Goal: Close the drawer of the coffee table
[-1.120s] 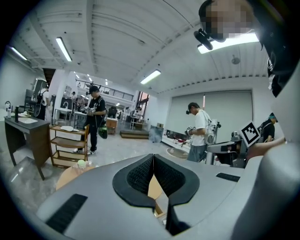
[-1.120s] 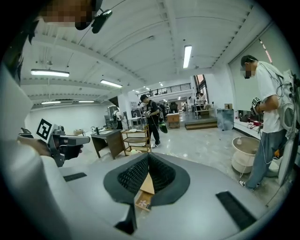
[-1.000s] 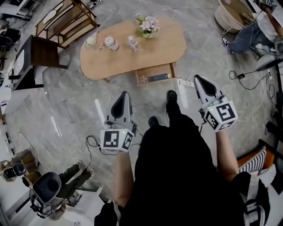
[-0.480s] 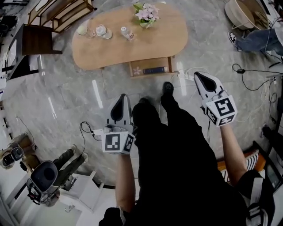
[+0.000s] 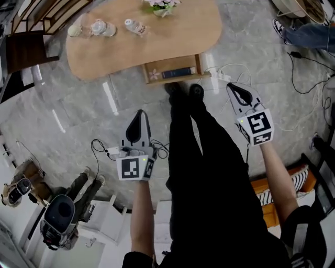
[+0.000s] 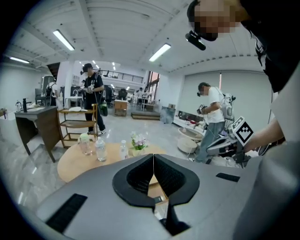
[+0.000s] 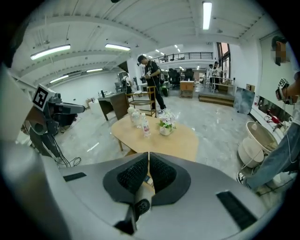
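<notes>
The counter point(image 5: 178, 39) runs along the top of the head view, with bottles point(image 5: 133, 26) and a pot of flowers point(image 5: 161, 4) on it. Its drawer point(image 5: 157, 67) stands pulled out from the counter's lower edge, at the top centre of the frame, and a dark book point(image 5: 178, 73) lies inside. The person's shoes point(image 5: 194, 90) are just below the drawer's front.

The left gripper point(image 5: 140, 116) hangs left of centre over the stone floor point(image 5: 68, 120), well apart from the drawer. Its jaws are pressed together with nothing between them. The right gripper point(image 5: 232, 88) is at the upper right, nearer the drawer but not touching it, just beside a white power strip point(image 5: 219, 77) on the floor. Its jaws are also pressed together and empty. Both grippers point toward the counter.
</notes>
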